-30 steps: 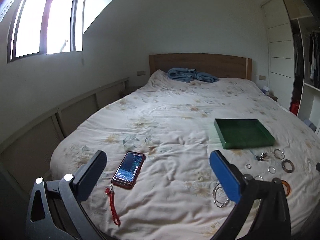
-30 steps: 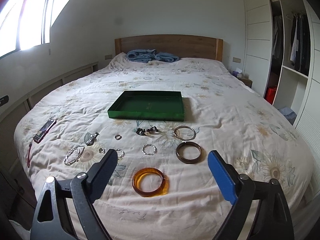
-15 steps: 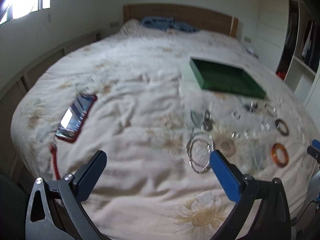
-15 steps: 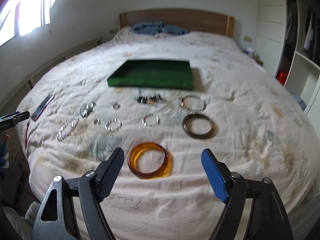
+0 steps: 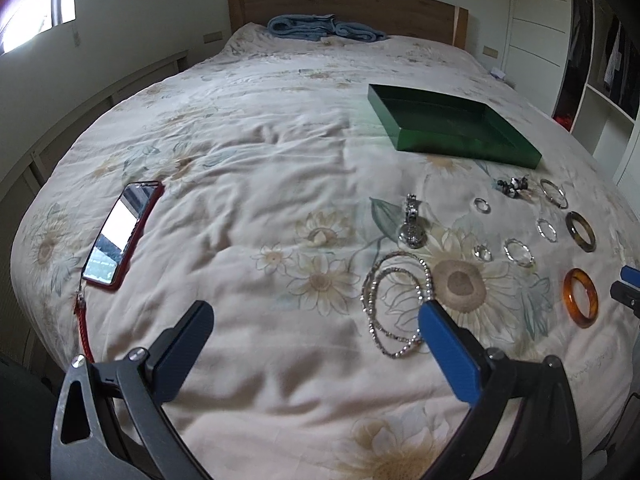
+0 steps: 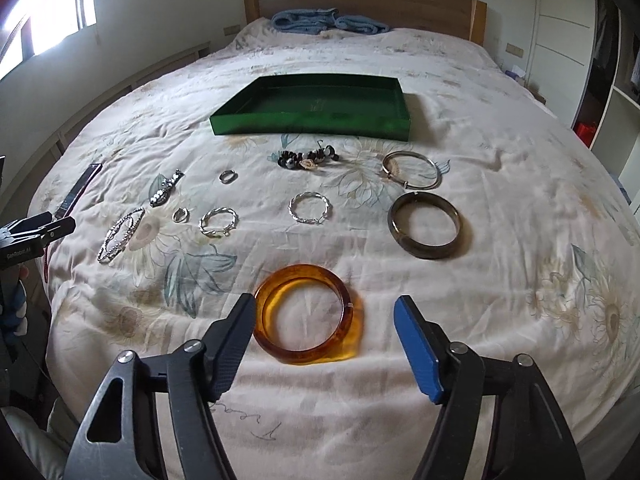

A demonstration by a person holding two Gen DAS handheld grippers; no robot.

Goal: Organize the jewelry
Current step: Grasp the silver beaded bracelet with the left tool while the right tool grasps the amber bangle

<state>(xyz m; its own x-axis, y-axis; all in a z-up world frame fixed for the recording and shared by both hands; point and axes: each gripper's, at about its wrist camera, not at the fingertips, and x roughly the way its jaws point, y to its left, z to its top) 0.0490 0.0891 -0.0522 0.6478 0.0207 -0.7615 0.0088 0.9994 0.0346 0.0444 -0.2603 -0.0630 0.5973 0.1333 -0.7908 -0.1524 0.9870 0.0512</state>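
Jewelry all loose on bedspread, short of green tray (image 6: 312,126), tray bare. Your right gripper (image 6: 325,320) has dropped closer: amber bangle (image 6: 308,316) now between spread fingers, ungrasped. Left gripper (image 5: 316,330) swung toward beaded bracelet (image 5: 396,300), fingers spread, empty. First pick imminent.

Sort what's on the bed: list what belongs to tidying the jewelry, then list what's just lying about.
Belongs to the job: green tray, amber bangle, dark bangle, thin metal bangle, beaded bracelet, rhinestone bracelets, watch.

Just lying about: phone, blue blanket.

Sparkly bracelet (image 5: 396,304) partly behind left claw (image 5: 316,332).
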